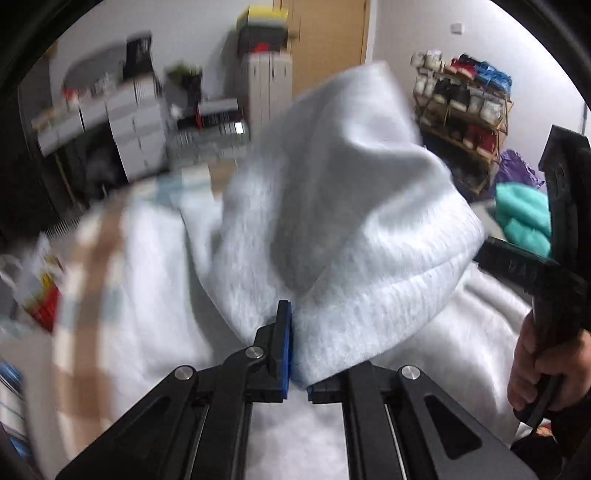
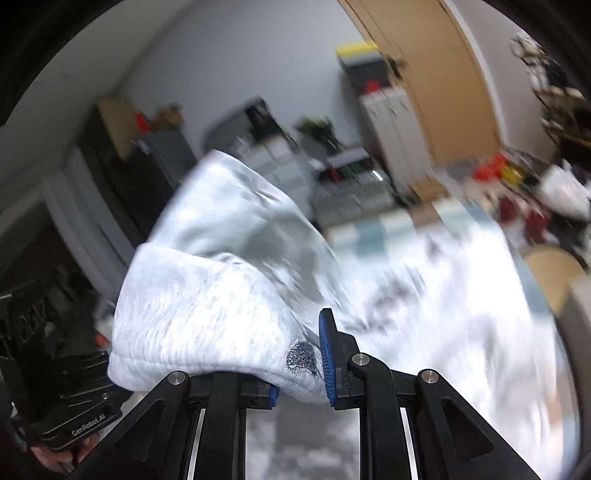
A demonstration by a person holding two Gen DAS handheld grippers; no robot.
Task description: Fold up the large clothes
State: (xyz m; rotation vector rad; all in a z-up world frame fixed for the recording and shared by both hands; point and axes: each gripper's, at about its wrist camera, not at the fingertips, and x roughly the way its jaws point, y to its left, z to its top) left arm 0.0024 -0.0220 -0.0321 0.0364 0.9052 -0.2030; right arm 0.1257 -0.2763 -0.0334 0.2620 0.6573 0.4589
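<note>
A light grey sweatshirt (image 1: pixel 351 192) is raised by its ribbed hem, and the rest of it lies spread on the bed below. My left gripper (image 1: pixel 298 380) is shut on the hem, whose fold hides the right finger. In the right wrist view the same hem (image 2: pixel 207 302) drapes over my right gripper (image 2: pixel 301 384), a small dark embroidered mark (image 2: pixel 301 358) beside the blue right pad (image 2: pixel 327 354). Those jaws stand apart with the cloth lying between them. The two grippers are close together, side by side.
The bed has a checked cover (image 1: pixel 92 258). A hand (image 1: pixel 535 369) grips the other tool's handle at the right edge. Beyond stand grey drawers (image 1: pixel 136 122), a wooden door (image 1: pixel 325 33), a shoe rack (image 1: pixel 465 107) and a teal bundle (image 1: pixel 521 218).
</note>
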